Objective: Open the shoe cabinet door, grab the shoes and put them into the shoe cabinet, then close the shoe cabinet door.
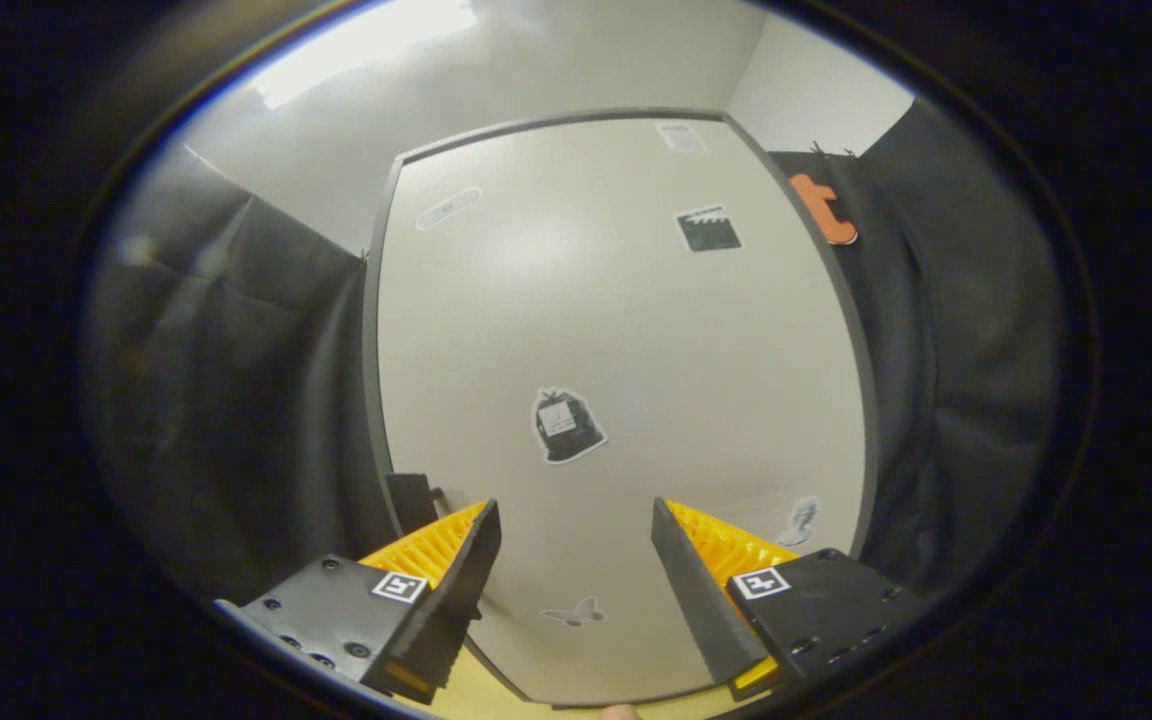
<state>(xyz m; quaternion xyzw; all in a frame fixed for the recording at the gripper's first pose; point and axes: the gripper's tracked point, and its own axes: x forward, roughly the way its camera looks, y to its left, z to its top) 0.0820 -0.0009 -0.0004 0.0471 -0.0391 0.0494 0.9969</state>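
Observation:
A pale shoe cabinet door [626, 330] with a dark edge stands flat just ahead of me, with small stickers scattered over its face. A small dark handle [411, 500] juts from the door's left edge, just beyond my left finger [456, 580]. My gripper [576, 570] is open, its fingers wide apart with nothing between them, pointing at the lower part of the door. The door looks shut against its frame.
Black cloth walls [236, 400] close in on both sides of the cabinet. A pale wall and a bright ceiling light [366, 45] lie above it. A strip of light wooden surface [496, 700] runs under the door's lower edge.

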